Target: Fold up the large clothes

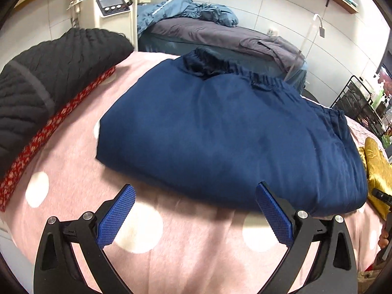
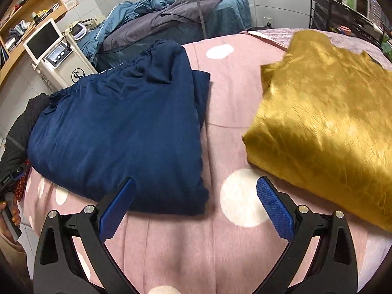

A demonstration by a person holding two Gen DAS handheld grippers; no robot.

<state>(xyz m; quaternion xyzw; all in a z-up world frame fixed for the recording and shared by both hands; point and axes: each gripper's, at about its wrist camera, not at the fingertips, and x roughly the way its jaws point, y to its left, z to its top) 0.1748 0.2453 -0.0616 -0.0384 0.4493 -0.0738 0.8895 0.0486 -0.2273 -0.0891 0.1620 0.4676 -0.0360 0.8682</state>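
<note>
The folded navy-blue cotton garment (image 1: pixel 220 132) lies at twelve o'clock on the pink white-dotted blanket (image 1: pixel 171 245). Left gripper (image 1: pixel 194 215) and right gripper (image 2: pixel 196 210) hover released, empty. Best pinch both near corners evenly, avoiding the folded mustard-gold satin cloth (image 2: pixel 318 122) at two o'clock.

The left gripper (image 1: pixel 195 197) points forward and slightly downward, its 2 blue-padded fingers (image 1: pixel 117 218) spread wide apart with nothing between them. The right gripper (image 2: pixel 196 196) holds the same pose, its 2 fingers (image 2: pixel 275 210) equally wide and gripping nothing. At the left edge of the right wrist view, a hand (image 2: pixel 11 214) grasps the other tool's handle, fingertips showing.
</note>
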